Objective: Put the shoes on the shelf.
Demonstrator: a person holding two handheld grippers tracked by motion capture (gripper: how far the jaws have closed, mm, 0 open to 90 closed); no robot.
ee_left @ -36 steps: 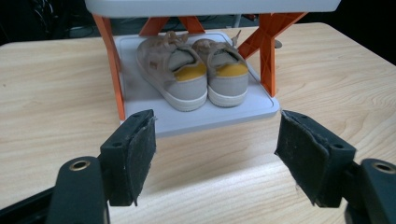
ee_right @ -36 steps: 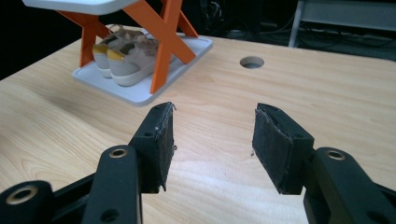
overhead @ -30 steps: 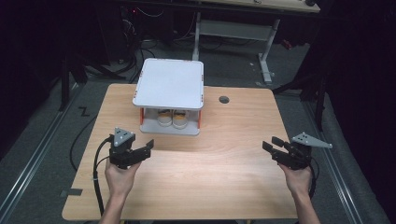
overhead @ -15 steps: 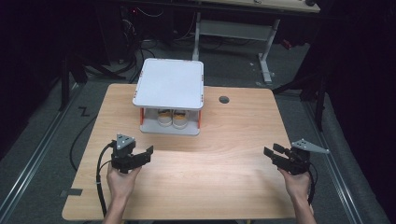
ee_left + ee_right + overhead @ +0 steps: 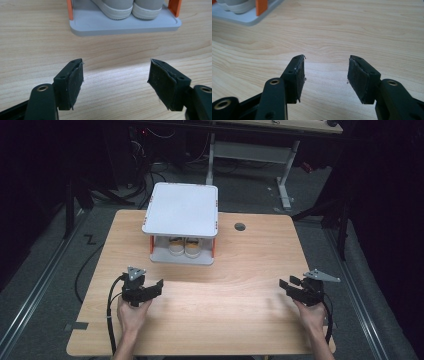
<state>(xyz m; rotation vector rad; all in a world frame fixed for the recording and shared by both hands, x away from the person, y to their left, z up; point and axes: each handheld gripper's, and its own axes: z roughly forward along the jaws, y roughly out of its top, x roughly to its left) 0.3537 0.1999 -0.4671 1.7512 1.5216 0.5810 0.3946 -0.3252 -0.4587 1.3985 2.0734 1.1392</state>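
You are holding the left gripper (image 5: 141, 289) low over the wooden counter (image 5: 240, 265) at about 8 o'clock, with your left hand (image 5: 132, 312) wrapped behind it and its cable trailing off the near edge. Its jaws are standing wide apart, released and gripping nothing; in the left gripper view the bare wood is showing between the left gripper (image 5: 115, 82) pads.

You are keeping the right gripper (image 5: 300, 290) over the counter at about 4 o'clock, well apart from the left one, with your right hand (image 5: 312, 315) behind it. Its jaws are also standing released, and in the right gripper view only wood grain is lying between the right gripper (image 5: 326, 78) pads.

A small two-level rack (image 5: 181, 210) is sitting at about 12 o'clock, toward the far edge of the counter, with a pale grey top plate and orange posts. A pair of shoes (image 5: 184, 247) is resting side by side on its lower shelf, with the heels facing you. In the left gripper view the shoes (image 5: 130, 7) and the rack (image 5: 120, 25) base are lying straight ahead of the jaws. A round cable hole (image 5: 240, 226) is sitting in the counter just right of the rack.
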